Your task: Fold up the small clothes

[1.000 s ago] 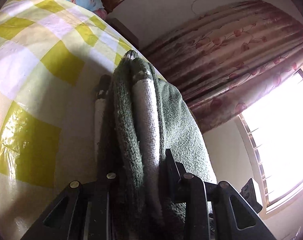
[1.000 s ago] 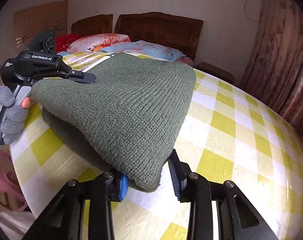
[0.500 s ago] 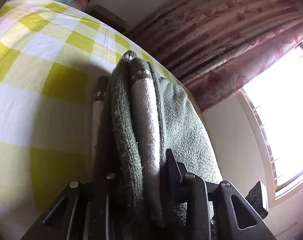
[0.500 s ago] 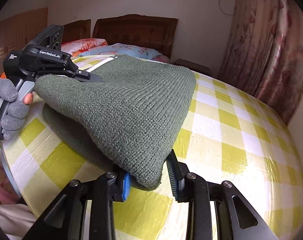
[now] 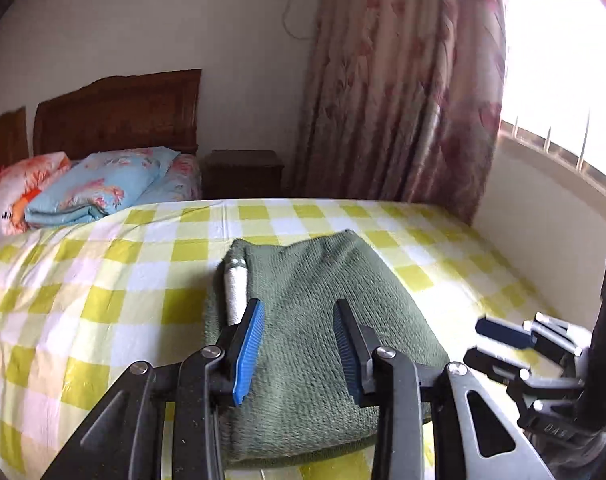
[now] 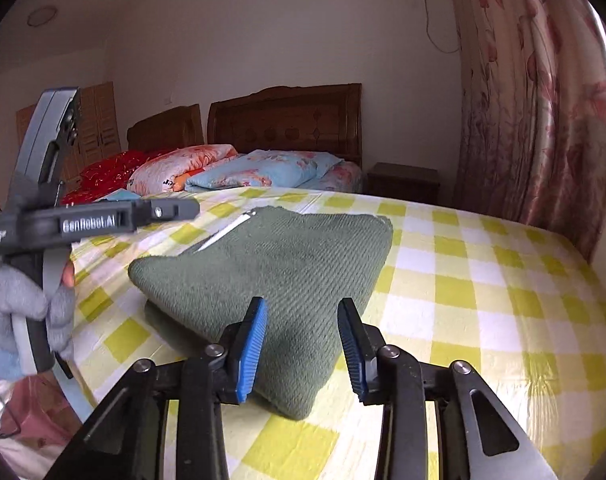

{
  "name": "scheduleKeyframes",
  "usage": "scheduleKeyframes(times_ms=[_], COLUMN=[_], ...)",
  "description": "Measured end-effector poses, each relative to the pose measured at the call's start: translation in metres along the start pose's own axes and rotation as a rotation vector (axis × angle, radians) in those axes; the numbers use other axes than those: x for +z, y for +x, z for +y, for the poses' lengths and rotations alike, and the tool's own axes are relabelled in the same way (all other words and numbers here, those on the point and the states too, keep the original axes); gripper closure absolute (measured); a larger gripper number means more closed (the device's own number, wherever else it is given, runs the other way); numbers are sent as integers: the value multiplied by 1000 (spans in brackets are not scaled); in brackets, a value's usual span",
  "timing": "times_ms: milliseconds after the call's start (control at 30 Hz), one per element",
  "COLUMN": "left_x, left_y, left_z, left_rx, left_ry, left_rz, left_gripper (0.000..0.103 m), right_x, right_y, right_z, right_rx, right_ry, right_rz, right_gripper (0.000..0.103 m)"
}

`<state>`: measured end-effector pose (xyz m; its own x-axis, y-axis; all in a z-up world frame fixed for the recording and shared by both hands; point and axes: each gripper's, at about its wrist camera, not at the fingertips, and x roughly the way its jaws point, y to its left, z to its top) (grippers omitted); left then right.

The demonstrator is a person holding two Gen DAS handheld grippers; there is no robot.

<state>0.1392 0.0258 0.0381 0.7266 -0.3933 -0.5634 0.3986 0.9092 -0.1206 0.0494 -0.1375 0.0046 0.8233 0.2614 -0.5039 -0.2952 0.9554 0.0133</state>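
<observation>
A folded dark green knitted garment (image 5: 323, 328) with a white stripe at its left edge lies on the yellow-checked bed (image 5: 83, 280). It also shows in the right wrist view (image 6: 279, 272). My left gripper (image 5: 299, 344) is open just above the garment's near edge, holding nothing. My right gripper (image 6: 301, 340) is open over the garment's near corner, holding nothing. The right gripper also appears in the left wrist view (image 5: 499, 340). The left gripper, held by a gloved hand, appears at the left of the right wrist view (image 6: 191, 208).
Pillows and folded bedding (image 6: 223, 172) lie at the wooden headboard (image 6: 287, 120). A nightstand (image 6: 403, 180) stands beside the bed. Floral curtains (image 5: 403, 80) and a bright window (image 5: 563, 60) are on the right. A pink item (image 6: 23, 420) lies below the bed's near edge.
Both grippers have let go of the green garment and opened. The garment, held raised before, now lies folded on the bed. The left gripper has swung level.
</observation>
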Motion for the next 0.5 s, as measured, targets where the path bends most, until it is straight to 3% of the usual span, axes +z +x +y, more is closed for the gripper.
scheduleKeyframes(times_ms=[33, 100, 167, 200, 233, 500], left_x=[-6, -17, -34, -40, -44, -47], left_y=[7, 21, 37, 35, 31, 18], left_z=[-3, -2, -1, -3, -4, -13], left_rx=[9, 27, 60, 59, 58, 85], left_ry=[14, 10, 19, 34, 49, 77], left_rz=[24, 85, 148, 133, 113, 123], left_gripper=[67, 67, 66, 66, 66, 67], right_x=[3, 3, -8, -14, -18, -6], right_y=[6, 18, 41, 46, 44, 28], right_z=[4, 15, 31, 39, 46, 51], right_rx=[5, 16, 16, -15, -35, -47], right_ry=[-12, -60, -145, -199, -241, -245], right_rz=[6, 27, 117, 120, 96, 70], right_gripper=[65, 67, 58, 34, 0, 0])
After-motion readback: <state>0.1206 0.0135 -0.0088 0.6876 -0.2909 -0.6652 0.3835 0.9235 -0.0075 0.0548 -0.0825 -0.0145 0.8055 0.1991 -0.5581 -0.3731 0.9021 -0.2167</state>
